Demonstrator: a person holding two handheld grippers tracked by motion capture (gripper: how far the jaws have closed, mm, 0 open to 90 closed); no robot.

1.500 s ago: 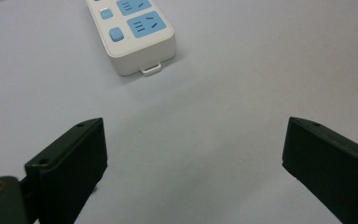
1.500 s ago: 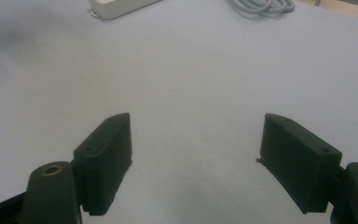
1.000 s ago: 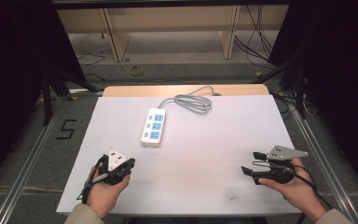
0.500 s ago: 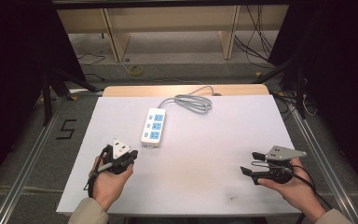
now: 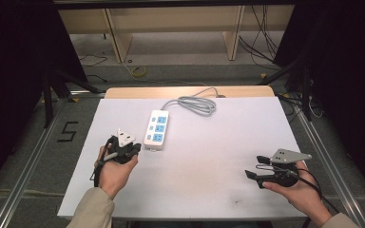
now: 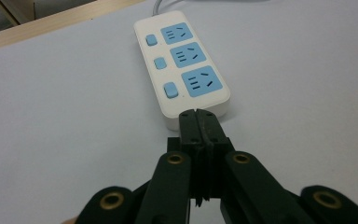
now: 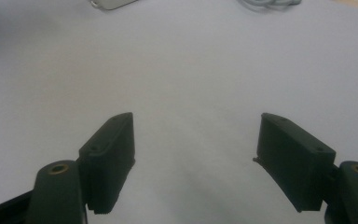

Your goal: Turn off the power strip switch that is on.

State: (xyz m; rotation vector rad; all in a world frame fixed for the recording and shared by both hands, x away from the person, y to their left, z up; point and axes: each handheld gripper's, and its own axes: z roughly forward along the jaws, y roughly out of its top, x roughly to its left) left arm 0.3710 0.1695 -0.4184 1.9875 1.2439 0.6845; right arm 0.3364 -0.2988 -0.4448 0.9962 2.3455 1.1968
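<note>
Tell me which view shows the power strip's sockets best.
The left gripper view: the power strip lies close ahead of the shut left claw, with all three blue sockets and their switches plain. The high view shows the whole strip and its grey cable, but small. The right gripper view catches just a corner at the top edge.

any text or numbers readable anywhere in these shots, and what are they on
"5": a black figure marked on the grey floor left of the table.
Power strip: blue sockets and switches, no readable brand or label.
Left claw and right claw: no lettering that can be read.
</note>
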